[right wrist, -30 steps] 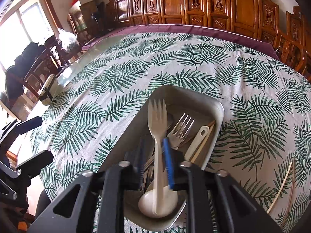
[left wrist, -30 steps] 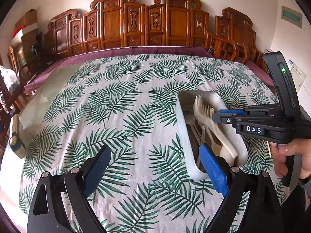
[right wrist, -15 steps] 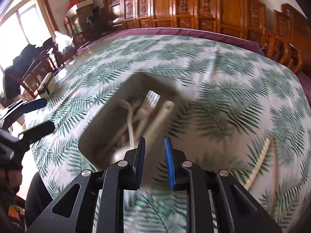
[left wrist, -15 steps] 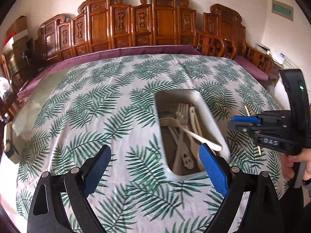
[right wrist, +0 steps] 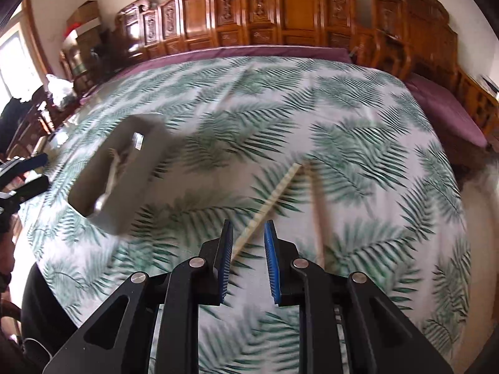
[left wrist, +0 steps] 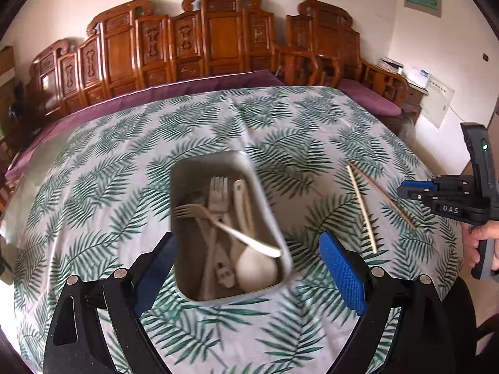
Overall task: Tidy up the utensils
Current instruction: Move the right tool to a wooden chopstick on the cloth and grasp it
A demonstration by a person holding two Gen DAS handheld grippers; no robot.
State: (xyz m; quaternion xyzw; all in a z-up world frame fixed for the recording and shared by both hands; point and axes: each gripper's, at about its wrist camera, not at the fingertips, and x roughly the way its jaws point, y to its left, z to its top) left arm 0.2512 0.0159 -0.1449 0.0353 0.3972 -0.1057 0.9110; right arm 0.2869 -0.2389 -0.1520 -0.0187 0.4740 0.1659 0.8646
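The two chopsticks, a pale one (right wrist: 270, 200) and a browner one (right wrist: 318, 215), lie loose on the palm-leaf tablecloth (right wrist: 358, 143), crossing near their far ends, well apart from the grey tray (left wrist: 274, 233) where the rest of the utensils are gathered. In there I can make out a pale plastic fork (left wrist: 218, 221), a metal fork (left wrist: 217, 198) and a cream spoon (left wrist: 254, 265) piled lengthwise, which I take to be why the tray sits with its long side toward me. My right gripper (right wrist: 248, 257) hangs over the near end of the pale chopstick, jaws narrow with a small gap and nothing in them, lined up so the stick runs between the pads; I judge that is the next pick. My left gripper (left wrist: 246, 271) is spread wide and empty, framing the tray's near end, probably to steady it.
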